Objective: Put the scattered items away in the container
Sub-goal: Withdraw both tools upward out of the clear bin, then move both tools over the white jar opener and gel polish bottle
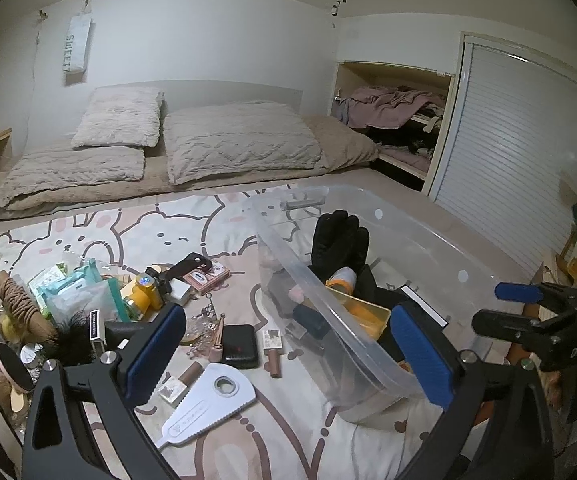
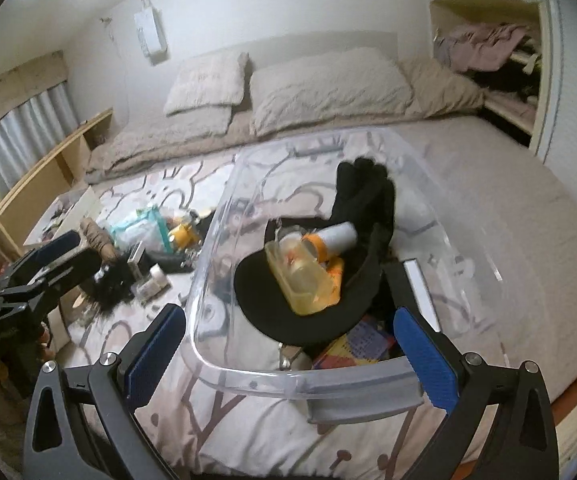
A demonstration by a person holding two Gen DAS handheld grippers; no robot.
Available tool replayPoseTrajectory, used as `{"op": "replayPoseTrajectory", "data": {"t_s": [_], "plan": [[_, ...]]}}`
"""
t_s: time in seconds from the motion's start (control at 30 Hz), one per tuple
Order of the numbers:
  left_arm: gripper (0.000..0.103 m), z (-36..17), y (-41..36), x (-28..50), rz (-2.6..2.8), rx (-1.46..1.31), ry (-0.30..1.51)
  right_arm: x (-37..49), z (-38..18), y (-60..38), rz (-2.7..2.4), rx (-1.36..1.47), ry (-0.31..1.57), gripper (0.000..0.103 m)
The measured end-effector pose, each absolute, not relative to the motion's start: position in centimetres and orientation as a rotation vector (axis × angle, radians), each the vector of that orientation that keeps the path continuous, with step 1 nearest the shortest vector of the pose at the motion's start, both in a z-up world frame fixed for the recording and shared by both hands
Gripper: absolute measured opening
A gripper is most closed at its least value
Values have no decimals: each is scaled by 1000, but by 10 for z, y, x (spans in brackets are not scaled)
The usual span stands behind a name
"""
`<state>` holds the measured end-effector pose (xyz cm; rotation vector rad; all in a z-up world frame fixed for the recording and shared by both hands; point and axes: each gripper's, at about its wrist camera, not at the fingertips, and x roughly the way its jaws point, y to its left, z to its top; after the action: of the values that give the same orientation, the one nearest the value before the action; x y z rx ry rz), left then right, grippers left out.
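Both claws are standing wide apart and carrying nothing: your left gripper is hovering at the bottom of its frame over the bedspread, and your right gripper is straddling the near rim of the clear plastic bin. Nearest your left fingers, a white slotted card tool and a nail polish bottle are lying lower centre; just beyond them are sitting a black case and a second small bottle. Farther left, the pile with the wipes packet and yellow bottle is waiting. Inside the bin, centre right, a black glove and yellow box are already resting. You are between picks, I judge; next, lower the left claw onto the white tool and close.
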<state>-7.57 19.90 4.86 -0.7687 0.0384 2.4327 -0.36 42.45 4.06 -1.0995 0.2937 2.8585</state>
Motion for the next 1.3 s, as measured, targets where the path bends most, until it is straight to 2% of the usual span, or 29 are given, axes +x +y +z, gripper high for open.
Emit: {"op": "replayPoseTrajectory", "data": {"t_s": [0.63, 1.3], "plan": [[103, 48, 180, -57, 2439, -757, 53, 34, 51, 421, 2865, -791, 260, 103], [103, 57, 118, -62, 2551, -692, -19, 17, 60, 359, 2982, -619, 173, 103]]}}
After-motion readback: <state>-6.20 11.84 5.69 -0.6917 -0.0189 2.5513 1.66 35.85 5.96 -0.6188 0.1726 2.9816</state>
